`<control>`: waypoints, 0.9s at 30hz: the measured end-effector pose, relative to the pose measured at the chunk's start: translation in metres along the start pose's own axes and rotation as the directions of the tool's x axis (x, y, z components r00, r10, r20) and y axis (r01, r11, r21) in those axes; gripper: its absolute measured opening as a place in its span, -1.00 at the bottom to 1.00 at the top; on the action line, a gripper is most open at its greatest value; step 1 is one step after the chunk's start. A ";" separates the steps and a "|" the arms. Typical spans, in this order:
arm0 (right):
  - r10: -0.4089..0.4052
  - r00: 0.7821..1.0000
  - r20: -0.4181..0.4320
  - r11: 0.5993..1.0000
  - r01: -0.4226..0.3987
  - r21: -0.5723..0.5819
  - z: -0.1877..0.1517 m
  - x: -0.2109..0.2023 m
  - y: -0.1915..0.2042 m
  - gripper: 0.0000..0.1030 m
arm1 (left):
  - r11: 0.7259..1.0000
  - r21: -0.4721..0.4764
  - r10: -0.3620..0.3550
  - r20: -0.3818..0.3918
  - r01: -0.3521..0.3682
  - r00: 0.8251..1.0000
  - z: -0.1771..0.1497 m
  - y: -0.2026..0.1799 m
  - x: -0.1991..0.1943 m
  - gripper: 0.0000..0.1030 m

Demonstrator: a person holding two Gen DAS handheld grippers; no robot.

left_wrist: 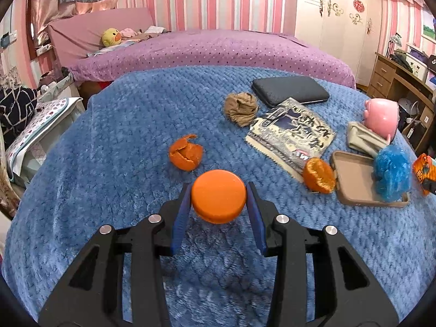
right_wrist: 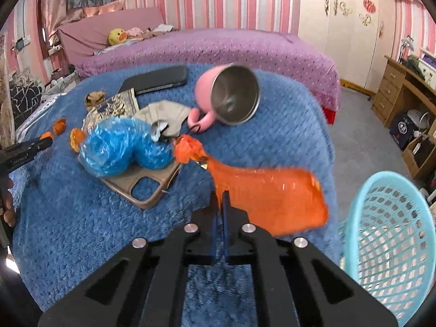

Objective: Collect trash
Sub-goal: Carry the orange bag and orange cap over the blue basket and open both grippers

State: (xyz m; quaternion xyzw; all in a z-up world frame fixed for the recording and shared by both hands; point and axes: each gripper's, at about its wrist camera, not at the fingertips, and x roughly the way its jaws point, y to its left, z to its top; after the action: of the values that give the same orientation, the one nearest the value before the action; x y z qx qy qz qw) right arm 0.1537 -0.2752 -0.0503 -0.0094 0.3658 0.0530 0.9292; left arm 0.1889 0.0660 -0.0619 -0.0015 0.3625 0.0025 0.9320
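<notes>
Basket shows only beside right hand-held gripper pinching orange wrapper.

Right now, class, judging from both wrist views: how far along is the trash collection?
Nothing visibly done: what shows of the blue basket looks empty. In hand: left gripper holds an orange cap; right gripper pinches an orange wrapper beside the basket. Left: orange peels, blue plastic bag, on the blanket.
</notes>
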 end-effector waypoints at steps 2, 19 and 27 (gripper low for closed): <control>-0.006 1.000 0.023 1.000 0.005 0.009 0.002 -0.008 -0.007 -0.94 | 1.000 0.004 -0.004 0.015 0.004 1.000 0.001 -0.006 -0.006 -0.24; -0.139 0.984 0.113 0.969 0.111 0.221 -0.017 -0.077 -0.140 -0.94 | 0.970 0.148 -0.211 0.124 0.192 0.970 0.027 -0.183 -0.063 -0.24; -0.216 0.973 0.088 0.928 0.176 0.327 -0.048 -0.095 -0.209 -0.94 | 0.916 0.249 -0.337 0.051 0.315 0.940 0.005 -0.293 -0.060 -0.24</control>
State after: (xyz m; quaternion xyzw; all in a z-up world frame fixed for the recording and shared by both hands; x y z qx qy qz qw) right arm 0.0744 -0.4940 -0.0251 0.1067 0.3092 -0.0991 0.9398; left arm 0.1499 -0.2272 -0.0168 0.0494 0.3112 -0.1962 0.9286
